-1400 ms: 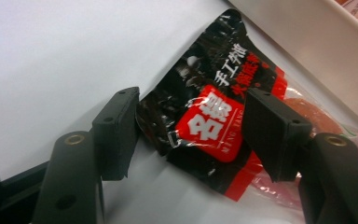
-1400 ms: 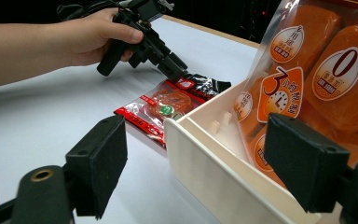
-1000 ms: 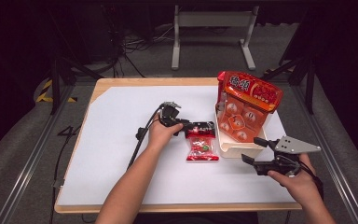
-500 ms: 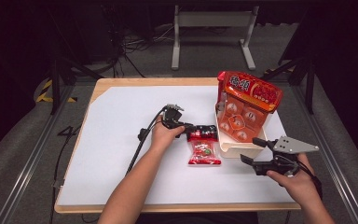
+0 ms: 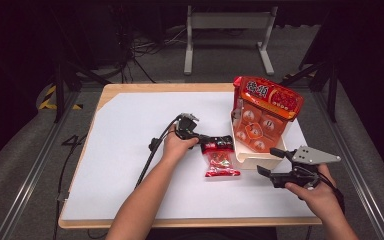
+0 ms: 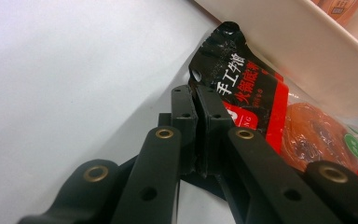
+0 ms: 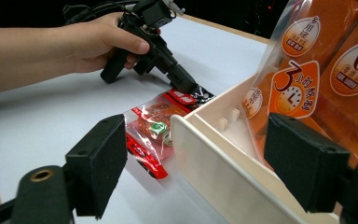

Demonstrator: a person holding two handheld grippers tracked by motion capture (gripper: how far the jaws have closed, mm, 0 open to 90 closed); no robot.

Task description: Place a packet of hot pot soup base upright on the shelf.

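The left gripper (image 5: 219, 141) has its jaws pressed together on the black top edge of the red snack packet (image 5: 219, 158), which lies flat on the white table sheet (image 5: 130, 135) just beside the cream tray (image 5: 252, 159), at the tray's nine o'clock. The right gripper (image 5: 269, 161) hovers at the tray's five o'clock, jaws spread wide, gripping nothing. An orange snack bag (image 5: 262, 112) stands in the tray.
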